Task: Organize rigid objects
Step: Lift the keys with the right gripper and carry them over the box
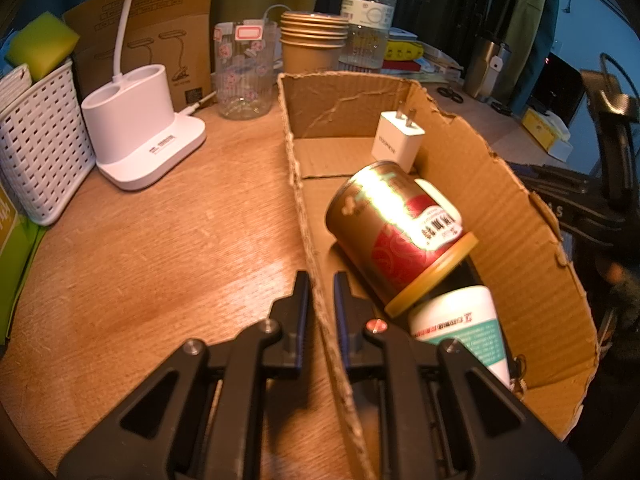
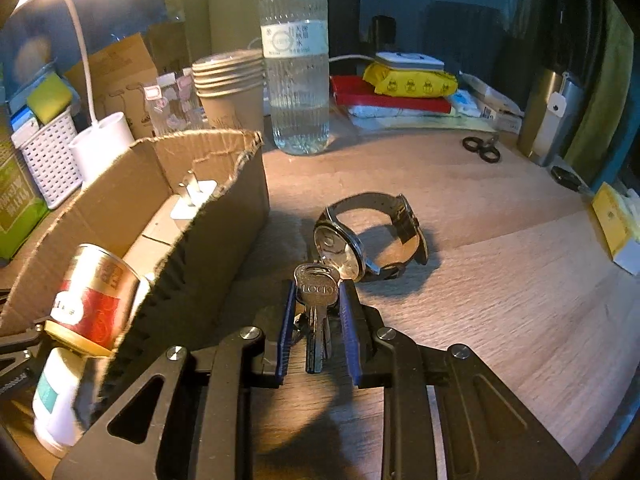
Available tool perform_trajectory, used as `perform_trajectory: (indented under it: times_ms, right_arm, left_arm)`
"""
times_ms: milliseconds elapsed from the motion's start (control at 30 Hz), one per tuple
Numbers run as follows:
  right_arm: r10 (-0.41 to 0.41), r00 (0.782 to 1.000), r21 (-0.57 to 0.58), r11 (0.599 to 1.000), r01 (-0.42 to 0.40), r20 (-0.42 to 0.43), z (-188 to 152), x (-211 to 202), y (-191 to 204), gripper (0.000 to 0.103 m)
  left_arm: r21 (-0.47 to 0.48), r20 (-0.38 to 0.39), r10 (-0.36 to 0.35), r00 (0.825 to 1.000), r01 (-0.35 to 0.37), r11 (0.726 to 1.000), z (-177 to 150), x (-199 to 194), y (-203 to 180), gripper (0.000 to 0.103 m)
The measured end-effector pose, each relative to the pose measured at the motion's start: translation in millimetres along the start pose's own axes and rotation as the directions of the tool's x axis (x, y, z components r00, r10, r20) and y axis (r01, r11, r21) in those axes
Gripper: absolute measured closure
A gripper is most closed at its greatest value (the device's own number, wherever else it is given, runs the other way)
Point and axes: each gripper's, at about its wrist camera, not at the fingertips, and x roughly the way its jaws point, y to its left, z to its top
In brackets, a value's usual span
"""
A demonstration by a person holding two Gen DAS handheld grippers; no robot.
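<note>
A cardboard box [image 1: 516, 216] lies on the wooden desk and also shows in the right wrist view [image 2: 224, 216]. It holds a gold and red can [image 1: 396, 232], a white jar [image 1: 460, 328] and a white charger plug [image 1: 398, 140]. My left gripper [image 1: 321, 280] is shut on the box's near wall [image 1: 316, 304]. My right gripper [image 2: 316, 288] is shut on a bunch of silver keys [image 2: 316, 292], just right of the box. A wristwatch [image 2: 368, 232] lies on the desk just beyond the keys.
A white lamp base [image 1: 140, 136], a white basket [image 1: 40, 136], a sticker glass [image 1: 244, 72], stacked paper cups [image 1: 312, 40] and a water bottle [image 2: 296, 68] stand behind the box. Scissors [image 2: 482, 148], a steel cup [image 2: 548, 116] and packets [image 2: 400, 92] are at the back right.
</note>
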Motion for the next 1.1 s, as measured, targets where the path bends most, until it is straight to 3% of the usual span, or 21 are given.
perform_trajectory:
  times_ms: [567, 1100]
  right_arm:
    - [-0.007, 0.995, -0.016, 1.0, 0.009, 0.096, 11, -42, 5, 0.079]
    - [0.016, 0.974, -0.096, 0.995, 0.006, 0.225, 26, -103, 35, 0.079]
  left_arm:
    - [0.0, 0.0, 0.0, 1.0, 0.0, 1.0, 0, 0, 0, 0.09]
    - [0.0, 0.0, 0.0, 1.0, 0.0, 1.0, 0, 0, 0, 0.09]
